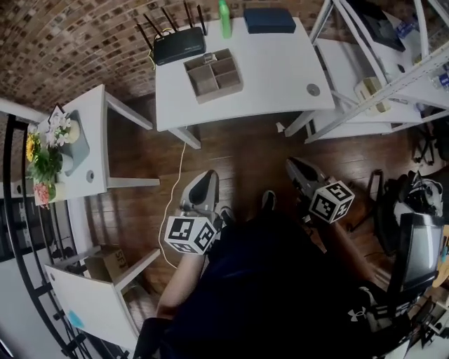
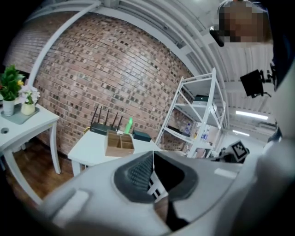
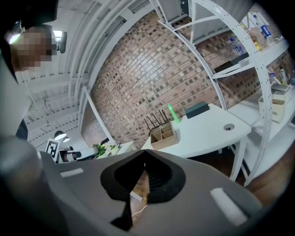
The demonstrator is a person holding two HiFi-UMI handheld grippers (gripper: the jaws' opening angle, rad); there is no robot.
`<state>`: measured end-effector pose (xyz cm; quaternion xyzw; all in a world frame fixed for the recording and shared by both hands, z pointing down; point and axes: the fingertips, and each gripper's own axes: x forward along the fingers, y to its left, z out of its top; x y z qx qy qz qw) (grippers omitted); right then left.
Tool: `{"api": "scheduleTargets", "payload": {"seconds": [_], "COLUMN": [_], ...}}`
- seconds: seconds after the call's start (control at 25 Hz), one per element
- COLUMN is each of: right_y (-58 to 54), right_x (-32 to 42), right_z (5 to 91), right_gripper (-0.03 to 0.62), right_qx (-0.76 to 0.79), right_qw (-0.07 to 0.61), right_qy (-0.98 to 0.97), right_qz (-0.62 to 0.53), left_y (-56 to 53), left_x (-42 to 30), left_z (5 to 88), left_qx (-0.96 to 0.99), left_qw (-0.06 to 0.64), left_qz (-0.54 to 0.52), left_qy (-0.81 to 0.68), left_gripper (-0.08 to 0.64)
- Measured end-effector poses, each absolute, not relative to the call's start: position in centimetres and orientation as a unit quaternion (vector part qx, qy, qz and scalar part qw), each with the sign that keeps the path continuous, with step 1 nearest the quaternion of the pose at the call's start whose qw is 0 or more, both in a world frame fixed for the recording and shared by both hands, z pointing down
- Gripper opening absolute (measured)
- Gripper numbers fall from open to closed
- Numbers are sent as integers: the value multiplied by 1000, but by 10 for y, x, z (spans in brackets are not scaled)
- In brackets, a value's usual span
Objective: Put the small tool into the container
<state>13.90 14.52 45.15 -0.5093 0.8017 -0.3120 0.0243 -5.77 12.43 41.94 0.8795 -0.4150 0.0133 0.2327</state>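
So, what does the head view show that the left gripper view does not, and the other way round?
Only the head view: the cardboard box on the floor.
Only the left gripper view: the ceiling lamp and, up close, the left gripper with its jaws together.
Both: the table with the router, divided box and green bottle, and the flowers.

Head down, gripper views fwd (table (image 1: 273,66) shared)

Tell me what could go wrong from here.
A cable trails across the floor between you and the table: a trip hazard. The green bottle stands behind the container and could get knocked. The left hand-held gripper and right hand-held gripper are shut and empty; no small tool shows.
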Motion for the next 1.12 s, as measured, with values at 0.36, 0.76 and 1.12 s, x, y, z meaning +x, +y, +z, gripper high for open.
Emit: {"api": "scheduleTargets", "payload": {"seconds": [0.36,0.76,1.12], "right_y": [170,167,180], "right_x": [51,42,103], "right_z": [455,440,446], "right_gripper": [11,9,9], "right_qx": [-516,-489,-512], "right_qw": [-34,-20,-1], "right_qy": [803,828,814], "right_qz": [-296,-273,-275], "left_y": [156,152,167], "left_x": [-139,-132,-66], "left_z": [466,433,419], "left_qx": [870,874,885], "left_qw": [280,253,241], "left_qz": [35,14,28], "left_qy": [-405,-415,-396], "left_gripper": [6,6,5]}}
